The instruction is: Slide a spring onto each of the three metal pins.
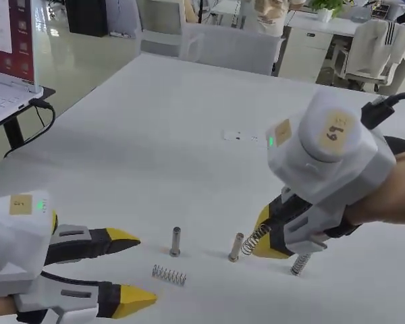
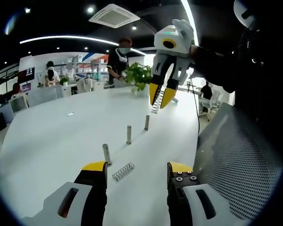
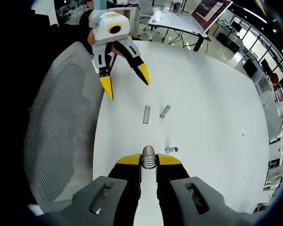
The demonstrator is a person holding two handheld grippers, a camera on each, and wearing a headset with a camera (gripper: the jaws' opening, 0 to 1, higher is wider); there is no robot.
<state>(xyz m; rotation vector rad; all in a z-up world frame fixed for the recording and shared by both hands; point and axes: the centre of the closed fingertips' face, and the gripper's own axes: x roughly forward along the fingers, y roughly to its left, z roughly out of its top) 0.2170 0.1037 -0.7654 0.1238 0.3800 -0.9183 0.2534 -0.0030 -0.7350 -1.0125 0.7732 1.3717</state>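
Right gripper (image 3: 149,161) is clamped on a small coiled steel spring (image 3: 149,154), just beside the middle short grey metal pin (image 1: 236,246). Left gripper (image 3: 127,87) has jaws wide, empty. Loose spring (image 1: 169,275) lies near-left on the white table (image 1: 189,135). Springs likely light, squashy, apt to roll: pinch mid-coil, gently. Right pin (image 1: 300,263) is half hidden under the gripper and seems already sprung.

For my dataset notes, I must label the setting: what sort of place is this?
Most likely an open-plan office or lab: a long white table, a laptop on a side desk, a mesh chair, and a ceiling vent.
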